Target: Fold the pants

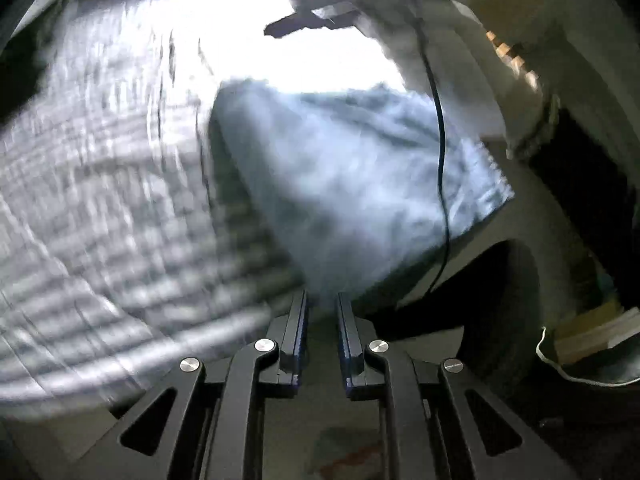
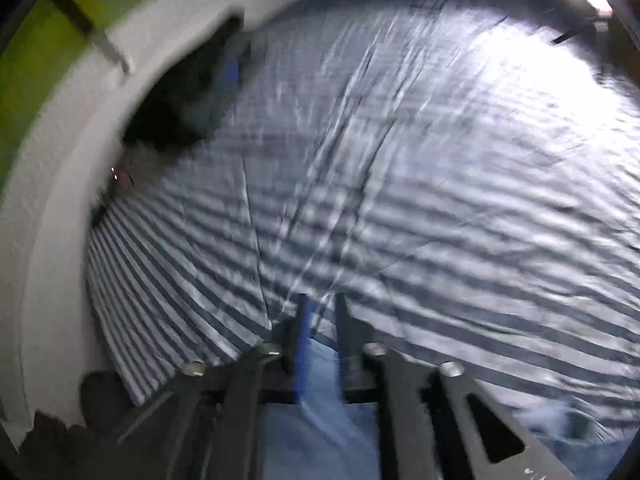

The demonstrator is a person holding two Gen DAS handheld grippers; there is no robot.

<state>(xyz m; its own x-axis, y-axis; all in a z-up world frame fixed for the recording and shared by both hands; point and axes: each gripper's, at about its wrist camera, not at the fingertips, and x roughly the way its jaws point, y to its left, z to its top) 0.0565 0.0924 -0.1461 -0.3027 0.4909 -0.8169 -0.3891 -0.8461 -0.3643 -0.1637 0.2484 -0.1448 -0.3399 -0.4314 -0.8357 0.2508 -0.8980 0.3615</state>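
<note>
The light blue pants [image 1: 352,184] rise off the striped sheet in a bunched fold that narrows toward my left gripper [image 1: 322,312]. Its jaws stand close together with the cloth's edge pinched between them. In the right wrist view, a strip of the same light blue pants [image 2: 320,376] runs between the fingers of my right gripper [image 2: 322,320], which is shut on it low over the sheet. More blue cloth [image 2: 576,428] shows at the lower right. Both views are blurred.
A grey and white striped sheet [image 2: 440,184] covers the bed. A dark object [image 2: 180,96] lies at its far left by a white wall [image 2: 48,208]. A white sleeve [image 1: 424,60] and a black cable [image 1: 440,152] cross the left wrist view, with a bright glare behind.
</note>
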